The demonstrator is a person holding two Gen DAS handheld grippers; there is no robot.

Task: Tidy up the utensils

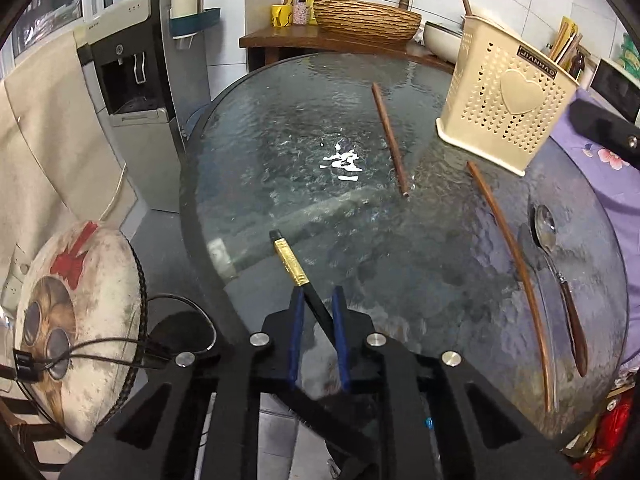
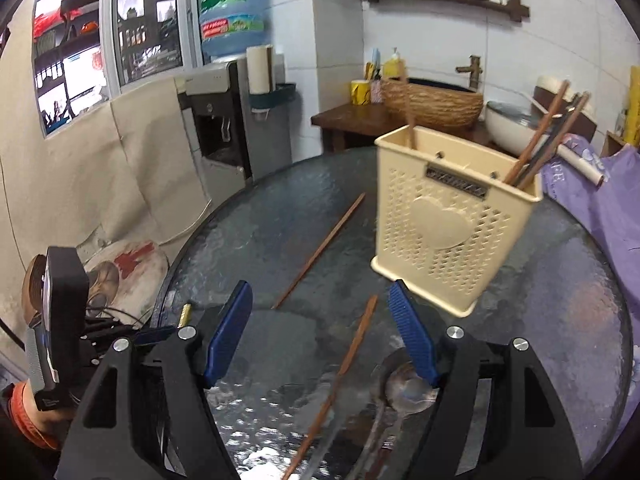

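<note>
A: Start at the left. What has the left claw got?

B: It is clenched on a black chopstick with a gold band, near the table's rim at about seven o'clock. The stick's tip points toward eleven.

A: And farther right?

B: In the left wrist view, one brown chopstick lies near the table's middle. A second one lies at about four o'clock, with a spoon just beside it, bowl toward twelve.

A: The holder?

B: The cream holder stands at about one o'clock, several sticks leaning inside.

A: The right claw?

B: Released, jaws wide, over the second brown chopstick; its right finger is above the spoon's bowl. Whether it touches, I cannot tell.
</note>
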